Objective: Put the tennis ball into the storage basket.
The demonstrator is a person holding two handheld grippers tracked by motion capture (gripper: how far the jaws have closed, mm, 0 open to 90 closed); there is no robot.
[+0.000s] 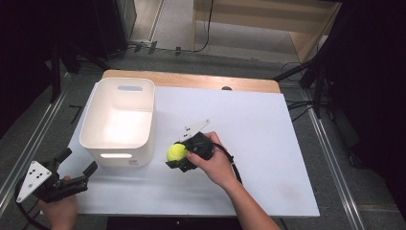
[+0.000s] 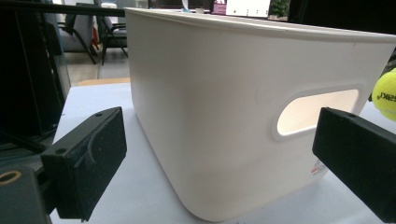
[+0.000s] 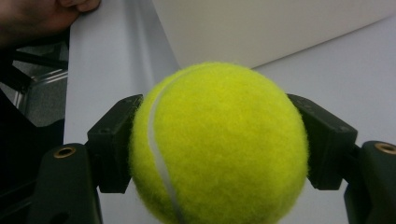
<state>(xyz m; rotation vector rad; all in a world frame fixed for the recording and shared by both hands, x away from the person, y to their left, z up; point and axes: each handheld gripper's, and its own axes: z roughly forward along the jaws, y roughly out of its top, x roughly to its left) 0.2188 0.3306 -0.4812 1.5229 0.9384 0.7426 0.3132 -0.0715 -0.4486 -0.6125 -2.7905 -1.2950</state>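
I had the right gripper clamped on the ball, one black jaw on each side of it. In the right gripper view the ball sat squarely between the two pads, its white seam curving down the left half, and both pads pressed into the felt. From the high view the ball hung just beside the bin, near the bin's front right corner, above the white table. I could not tell from that view whether the ball was touching the table; in the right gripper view the surface lay behind it with the bin's wall close past it.

My right hand was wrapped around the gripper's body, with the grey plate pointing away toward the far side of the table.

The left gripper rested at the table's near left corner, held in my left hand, well apart from the ball. Its jaws stood wide apart with nothing between them. In the left gripper view they framed the near wall of the bin, with the handle slot on the right, and the ball peeked in at the right edge, past the bin's corner.

The bin stood upright on the left part of the table.
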